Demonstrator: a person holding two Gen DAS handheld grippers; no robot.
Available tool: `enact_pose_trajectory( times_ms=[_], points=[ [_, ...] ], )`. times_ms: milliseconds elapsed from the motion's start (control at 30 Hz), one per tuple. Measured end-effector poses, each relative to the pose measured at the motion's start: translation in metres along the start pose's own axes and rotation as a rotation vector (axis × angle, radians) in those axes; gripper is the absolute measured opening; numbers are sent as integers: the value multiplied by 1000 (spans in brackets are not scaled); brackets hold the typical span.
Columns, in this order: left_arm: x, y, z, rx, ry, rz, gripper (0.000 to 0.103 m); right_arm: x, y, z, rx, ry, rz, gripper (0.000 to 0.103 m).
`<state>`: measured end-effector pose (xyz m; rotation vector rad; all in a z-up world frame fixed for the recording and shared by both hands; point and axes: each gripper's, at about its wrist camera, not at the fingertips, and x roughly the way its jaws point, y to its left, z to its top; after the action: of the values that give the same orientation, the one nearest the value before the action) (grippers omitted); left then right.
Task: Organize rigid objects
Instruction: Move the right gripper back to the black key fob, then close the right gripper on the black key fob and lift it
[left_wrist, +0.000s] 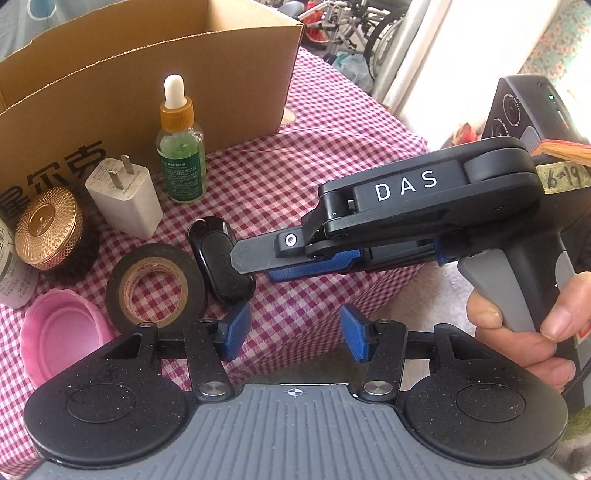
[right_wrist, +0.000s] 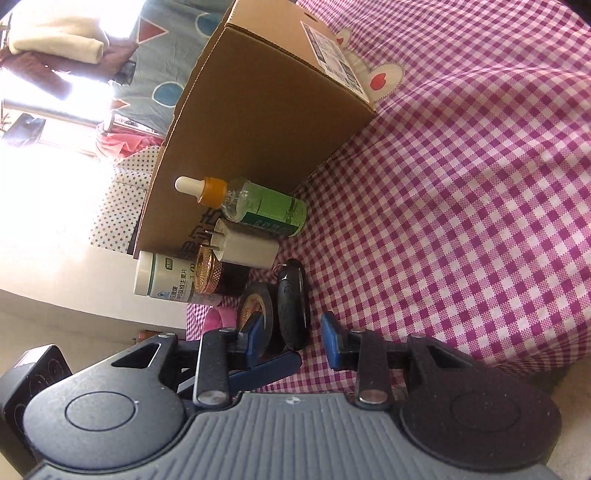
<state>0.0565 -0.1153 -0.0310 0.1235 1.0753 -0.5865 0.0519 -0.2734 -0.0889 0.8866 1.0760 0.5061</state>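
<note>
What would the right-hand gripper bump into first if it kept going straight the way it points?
Most likely the black oval key fob lying on the pink checked tablecloth: the right gripper has it just ahead of its open jaws. The black tape roll sits close beside, though depth is uncertain.

The left gripper (left_wrist: 293, 334) shows in its own wrist view with blue pads (left_wrist: 236, 328) standing apart — a clear gap between them, nothing pressed.

The right gripper (left_wrist: 255, 264) reaches in from 3 o'clock toward 9 o'clock, held side-on, its body slanting slightly downward toward the tips. A hand (left_wrist: 524, 332) at 4 o'clock wraps its grey handle, fingers curled around the grip.

In the right wrist view, that gripper's (right_wrist: 290, 334) blue pads (right_wrist: 330, 341) are parted too, with no pad closed on anything. The left gripper's finger (right_wrist: 269, 371) pokes in from 8 o'clock — just under the left pad.
</note>
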Motion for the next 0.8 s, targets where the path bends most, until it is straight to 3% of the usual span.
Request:
enact_pose_trajectory(
  times_ms=[800],
  points=[
    [9, -4, 25, 37, 5, 73, 56, -4, 2, 22, -18, -18, 1, 38]
  ],
)
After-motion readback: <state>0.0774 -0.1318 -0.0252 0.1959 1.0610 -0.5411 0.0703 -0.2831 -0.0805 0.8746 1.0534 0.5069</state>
